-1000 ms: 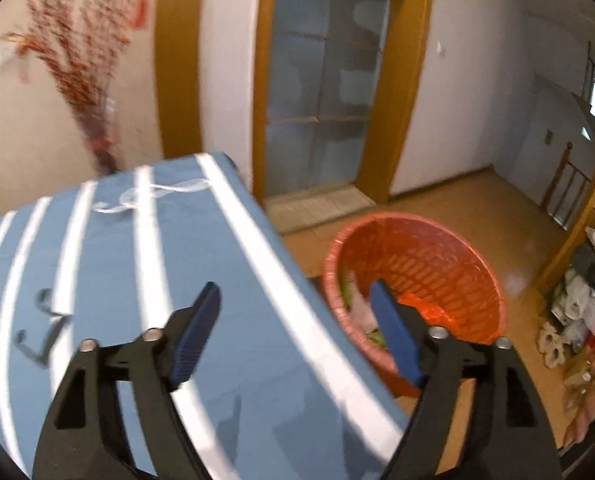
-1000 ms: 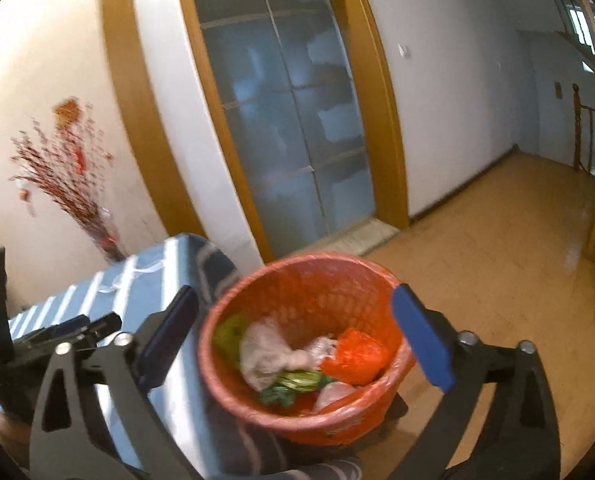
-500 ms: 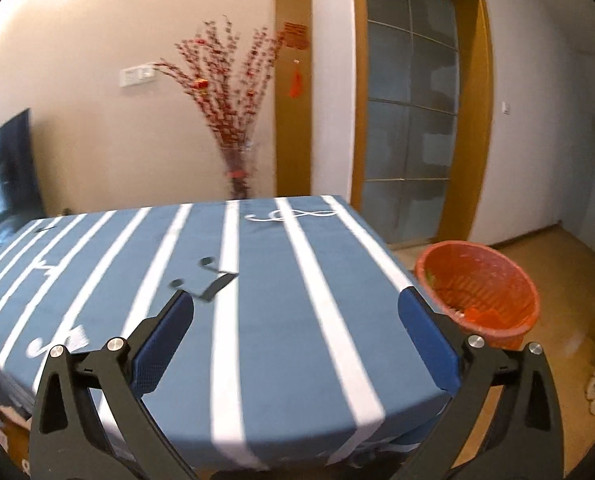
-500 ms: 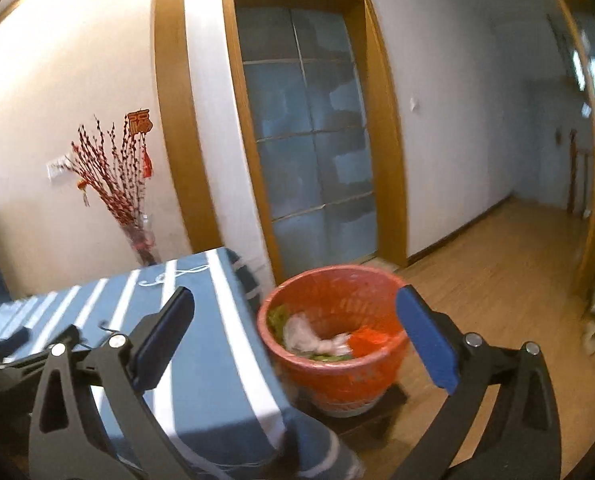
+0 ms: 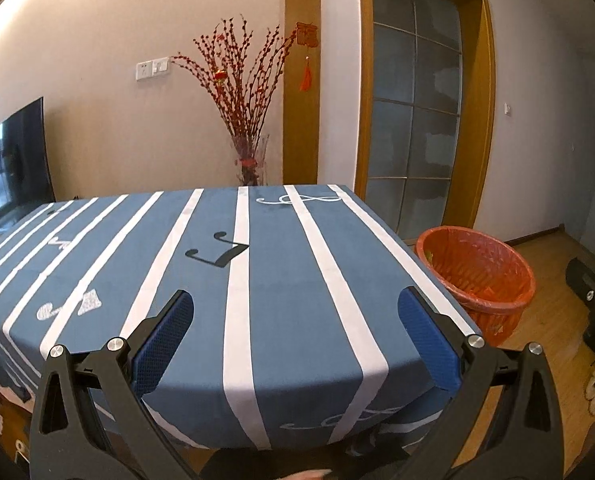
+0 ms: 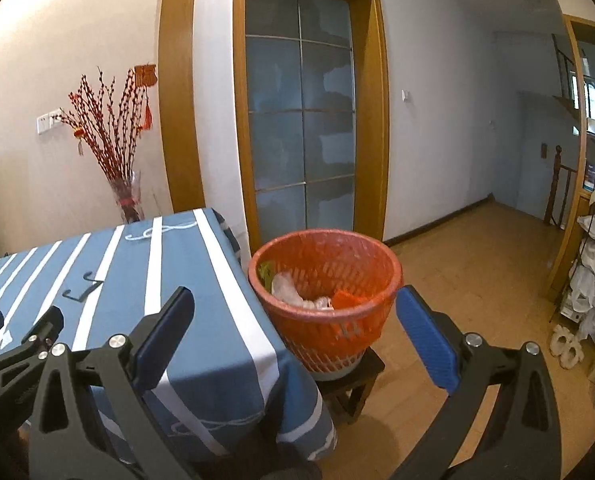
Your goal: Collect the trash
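Observation:
An orange mesh trash basket [image 6: 325, 312] stands on a small dark stool [image 6: 353, 376] at the right end of the table; it also shows in the left wrist view [image 5: 477, 276]. Inside it lie white plastic scraps [image 6: 289, 290], something green and an orange piece. My left gripper [image 5: 295, 336] is open and empty, held over the near edge of the blue striped tablecloth [image 5: 273, 272]. My right gripper [image 6: 293, 332] is open and empty, held in front of the basket and back from it. The left gripper's arm [image 6: 21, 344] shows at the lower left of the right wrist view.
A glass vase of red branches [image 5: 249, 128] stands behind the table. A TV [image 5: 13, 164] is at the far left. A frosted glass door [image 6: 301, 128] is behind the basket. Shelves with bags [image 6: 593, 264] line the right side over wooden floor [image 6: 469, 272].
Both grippers have pulled back and away from the basket, so the table and basket look smaller and farther. Both stayed open and empty.

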Tool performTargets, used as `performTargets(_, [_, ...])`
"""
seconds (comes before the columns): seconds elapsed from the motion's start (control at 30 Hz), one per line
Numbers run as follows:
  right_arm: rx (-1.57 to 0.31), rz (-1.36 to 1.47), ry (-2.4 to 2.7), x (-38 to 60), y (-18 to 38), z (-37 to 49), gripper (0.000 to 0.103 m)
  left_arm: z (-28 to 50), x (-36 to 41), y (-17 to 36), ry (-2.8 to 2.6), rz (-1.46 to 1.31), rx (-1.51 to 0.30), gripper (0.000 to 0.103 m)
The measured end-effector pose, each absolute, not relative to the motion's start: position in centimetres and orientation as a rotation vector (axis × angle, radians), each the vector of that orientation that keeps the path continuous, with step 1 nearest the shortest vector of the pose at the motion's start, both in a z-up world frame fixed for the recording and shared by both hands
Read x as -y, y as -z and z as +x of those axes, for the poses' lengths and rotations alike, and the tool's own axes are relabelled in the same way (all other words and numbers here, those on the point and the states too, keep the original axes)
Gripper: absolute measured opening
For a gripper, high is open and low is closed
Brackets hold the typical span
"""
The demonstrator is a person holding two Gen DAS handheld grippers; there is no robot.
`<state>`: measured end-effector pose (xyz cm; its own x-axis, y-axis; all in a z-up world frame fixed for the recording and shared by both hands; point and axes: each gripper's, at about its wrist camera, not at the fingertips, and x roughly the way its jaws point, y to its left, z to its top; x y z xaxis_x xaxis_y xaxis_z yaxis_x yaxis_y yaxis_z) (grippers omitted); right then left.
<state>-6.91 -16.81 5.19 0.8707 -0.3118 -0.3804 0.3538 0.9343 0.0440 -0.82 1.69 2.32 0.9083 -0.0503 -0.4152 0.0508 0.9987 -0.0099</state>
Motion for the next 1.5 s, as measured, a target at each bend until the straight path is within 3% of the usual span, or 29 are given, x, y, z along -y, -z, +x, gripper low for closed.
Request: performTargets(1.5, [-0.474, 0.101, 0.398, 16.8, -1.9, -6.3, 0.099, -1.1, -2.2, -0.2, 0.013, -0.008, -0.494, 0.101])
